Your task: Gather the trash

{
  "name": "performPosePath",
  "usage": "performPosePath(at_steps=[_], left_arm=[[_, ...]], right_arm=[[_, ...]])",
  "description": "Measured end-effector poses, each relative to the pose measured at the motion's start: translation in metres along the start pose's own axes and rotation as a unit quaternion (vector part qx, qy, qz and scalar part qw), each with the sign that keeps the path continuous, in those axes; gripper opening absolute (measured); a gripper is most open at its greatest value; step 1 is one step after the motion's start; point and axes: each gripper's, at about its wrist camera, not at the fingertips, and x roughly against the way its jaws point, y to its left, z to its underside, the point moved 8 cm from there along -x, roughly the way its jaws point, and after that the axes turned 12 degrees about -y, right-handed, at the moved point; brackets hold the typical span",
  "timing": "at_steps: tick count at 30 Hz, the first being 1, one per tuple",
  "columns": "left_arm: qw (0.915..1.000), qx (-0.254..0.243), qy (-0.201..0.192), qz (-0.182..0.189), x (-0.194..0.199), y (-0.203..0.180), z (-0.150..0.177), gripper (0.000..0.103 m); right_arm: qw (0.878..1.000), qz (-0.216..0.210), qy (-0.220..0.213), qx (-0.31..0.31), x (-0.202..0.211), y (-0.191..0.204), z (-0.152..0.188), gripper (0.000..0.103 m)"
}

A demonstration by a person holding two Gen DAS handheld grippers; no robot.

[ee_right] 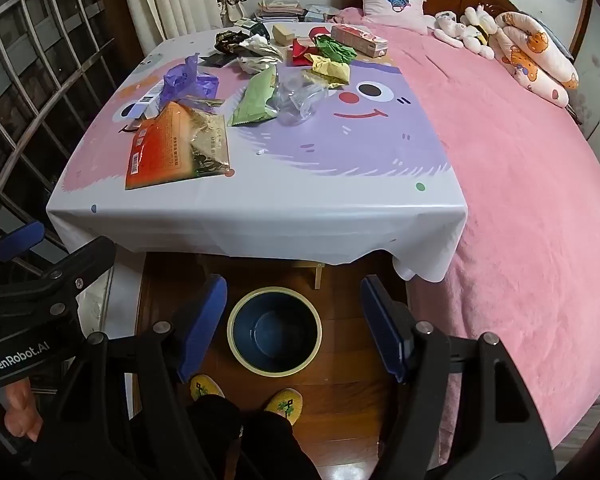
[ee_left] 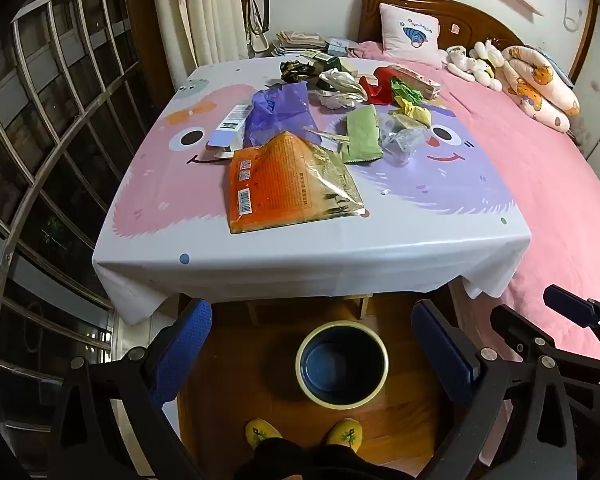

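Both tools hang short of the desk's near edge with nothing held: the left gripper (ee_left: 312,352) and the right gripper (ee_right: 294,328) each have their jaws spread wide, framing the bin (ee_left: 342,363) that stands empty on the wooden floor (ee_right: 340,392) just in front of the person's yellow slippers (ee_left: 263,433). The trash is all up on the desk (ee_left: 308,252), under its cartoon cloth. Nearest the near edge, toward the left side, lies the orange snack bag (ee_left: 276,184), flat and crinkly; it looks light, thin and slick, so a pinch on its near edge or a lifted corner would likely serve better than a squeeze across the flat face. Behind it sit a purple plastic bag (ee_left: 278,110) and a small white carton (ee_left: 232,126), the first limp and apt to trail, the second stiff enough to grip by its sides. Toward the middle are a green packet (ee_right: 256,100) and a clear crumpled wrapper (ee_right: 298,100), which probably gives under pressure and could slip, so any raised fold is the place to take it. Along the far edge lie crumpled paper wads in white (ee_left: 340,86), red (ee_left: 374,88), green (ee_left: 406,90) and yellow (ee_left: 414,110), soft and bulky, easy to bite anywhere, beside a long pink box (ee_right: 358,40) near the far right corner. Nothing looks heavy or fragile; the main risk I judge is flat film sliding on the smooth cloth.
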Motion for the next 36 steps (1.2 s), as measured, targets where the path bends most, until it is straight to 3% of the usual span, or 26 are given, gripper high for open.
performPosePath(at_steps=[36], left_arm=[[1.0, 0.001, -0.004, 0.002, 0.009, 0.007, -0.005, 0.1]], right_arm=[[1.0, -0.008, -0.002, -0.005, 0.004, 0.007, -0.002, 0.068]])
